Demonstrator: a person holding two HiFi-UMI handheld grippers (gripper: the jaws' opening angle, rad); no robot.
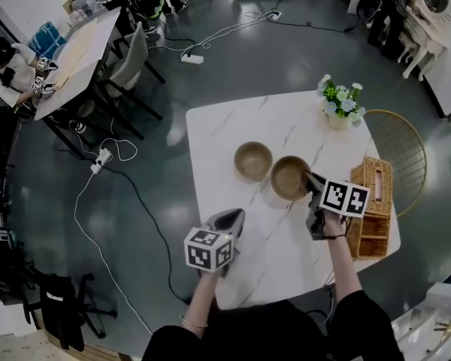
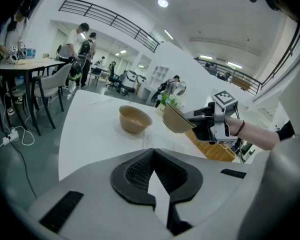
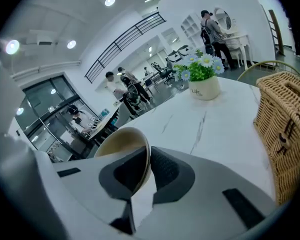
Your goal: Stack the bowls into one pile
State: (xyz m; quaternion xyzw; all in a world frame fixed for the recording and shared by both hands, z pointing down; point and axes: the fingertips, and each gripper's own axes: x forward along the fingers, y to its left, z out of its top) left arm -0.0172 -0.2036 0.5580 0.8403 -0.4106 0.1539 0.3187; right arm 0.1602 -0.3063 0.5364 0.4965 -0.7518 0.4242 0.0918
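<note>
Two tan bowls are on view over the white marble table (image 1: 233,126). One bowl (image 1: 253,161) (image 2: 135,119) stands on the table near its middle. The other bowl (image 1: 289,177) (image 2: 175,120) (image 3: 121,145) hangs tilted just right of it, off the tabletop. My right gripper (image 1: 310,182) (image 3: 149,153) is shut on its rim, one pad inside and one outside; it shows in the left gripper view as well (image 2: 204,123). My left gripper (image 1: 236,216) (image 2: 152,151) hovers over the table's near left part, jaws shut with nothing between them.
A wicker basket (image 1: 373,201) (image 3: 285,124) sits at the table's right edge, close to my right hand. A pot of flowers (image 1: 338,105) (image 3: 202,81) stands at the far right corner. A gold wire chair (image 1: 403,141) is beyond the basket. Cables (image 1: 105,156) run over the floor on the left.
</note>
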